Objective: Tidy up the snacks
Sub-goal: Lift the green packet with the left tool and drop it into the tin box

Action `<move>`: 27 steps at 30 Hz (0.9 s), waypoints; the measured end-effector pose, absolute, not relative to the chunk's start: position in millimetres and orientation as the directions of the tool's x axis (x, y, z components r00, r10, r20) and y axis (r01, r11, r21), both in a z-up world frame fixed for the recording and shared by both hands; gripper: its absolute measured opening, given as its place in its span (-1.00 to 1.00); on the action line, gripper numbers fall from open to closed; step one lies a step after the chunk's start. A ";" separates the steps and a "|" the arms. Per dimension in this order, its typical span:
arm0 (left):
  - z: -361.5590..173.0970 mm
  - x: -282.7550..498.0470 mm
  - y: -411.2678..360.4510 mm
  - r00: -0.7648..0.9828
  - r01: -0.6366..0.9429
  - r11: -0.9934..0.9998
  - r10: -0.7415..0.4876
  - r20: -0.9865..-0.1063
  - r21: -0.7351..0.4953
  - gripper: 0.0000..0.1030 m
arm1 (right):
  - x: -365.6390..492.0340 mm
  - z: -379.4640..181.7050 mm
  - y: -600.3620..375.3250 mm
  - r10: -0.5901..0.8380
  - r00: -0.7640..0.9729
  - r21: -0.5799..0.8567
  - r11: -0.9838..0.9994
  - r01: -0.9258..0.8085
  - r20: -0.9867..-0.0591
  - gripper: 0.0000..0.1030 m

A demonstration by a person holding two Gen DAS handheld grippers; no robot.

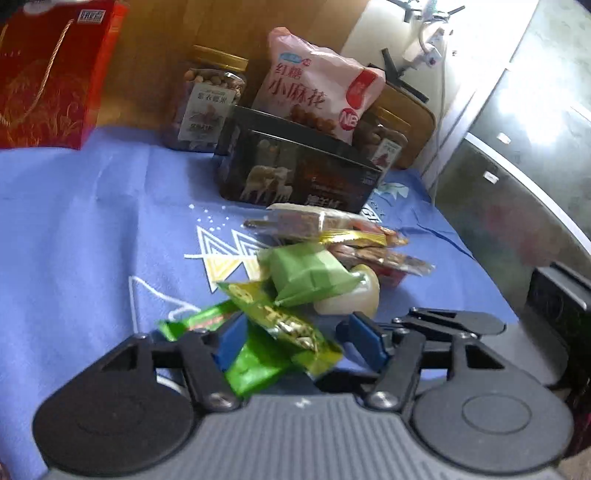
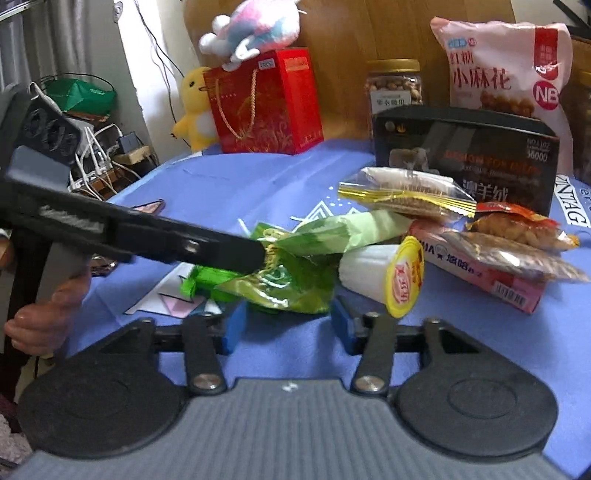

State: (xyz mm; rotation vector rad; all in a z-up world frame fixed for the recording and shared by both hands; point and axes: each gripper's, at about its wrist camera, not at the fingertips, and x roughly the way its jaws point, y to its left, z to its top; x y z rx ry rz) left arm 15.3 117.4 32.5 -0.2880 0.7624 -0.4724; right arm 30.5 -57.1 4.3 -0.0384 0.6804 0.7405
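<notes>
A heap of small snacks lies on the blue cloth (image 1: 92,221): green foil packets (image 1: 258,362), a pale green wrapped cake (image 1: 310,273), a jelly cup (image 2: 369,273), clear-wrapped bars (image 2: 406,195) and a pink box (image 2: 480,280). My left gripper (image 1: 297,339) is low over the near end of the heap. The green packets sit between its blue pads, and the right pad stands just clear of them. In the right wrist view its finger (image 2: 221,247) reaches in from the left onto those packets. My right gripper (image 2: 290,326) is open just short of the heap, with only cloth between its pads.
Behind the heap stand a black box (image 1: 295,170), a pink snack bag (image 1: 314,85), a nut jar (image 1: 207,99) and a red gift bag (image 2: 266,103) with plush toys (image 2: 251,26). Cables and a power strip (image 2: 96,147) lie past the table's left edge. A person's hand (image 2: 40,317) holds the left gripper.
</notes>
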 end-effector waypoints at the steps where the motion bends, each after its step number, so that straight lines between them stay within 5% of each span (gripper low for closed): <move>1: 32.3 16.9 116.7 0.622 0.300 0.859 -0.506 -0.597 -0.415 0.20 | 31.6 2.9 -56.2 0.601 0.543 0.187 0.753 -0.631 -0.587 0.20; 5: 29.2 15.7 115.0 0.637 0.273 0.854 -0.506 -0.581 -0.444 0.16 | 42.9 -0.3 -44.7 0.614 0.518 0.157 0.721 -0.675 -0.595 0.13; 6: 27.7 15.1 112.3 0.645 0.261 0.858 -0.497 -0.581 -0.443 -0.11 | 42.3 -0.3 -41.2 0.624 0.503 0.144 0.701 -0.699 -0.598 0.04; 7: 28.4 11.4 112.1 0.652 0.247 0.866 -0.480 -0.587 -0.434 -0.17 | 43.5 0.6 -40.3 0.637 0.489 0.134 0.679 -0.722 -0.596 -0.22; 9: 33.6 3.3 108.6 0.679 0.209 0.898 -0.418 -0.603 -0.388 -0.51 | 37.1 2.6 -36.9 0.636 0.493 0.092 0.662 -0.744 -0.594 -0.35; 20: 119.8 -31.7 98.0 0.789 0.323 0.877 -0.457 -0.410 -0.356 -0.51 | 20.6 60.1 -60.5 0.798 0.441 0.066 0.509 -0.858 -0.411 -0.63; 25: 152.6 27.4 53.2 0.820 0.410 0.886 -0.462 -0.337 -0.218 -0.51 | 63.9 94.8 -71.9 0.729 0.605 -0.060 0.622 -0.781 -0.322 -0.67; 27: 156.0 62.1 44.9 0.794 0.448 0.857 -0.512 -0.328 -0.255 -0.51 | 90.1 105.3 -76.7 0.666 0.683 -0.112 0.686 -0.719 -0.302 -0.67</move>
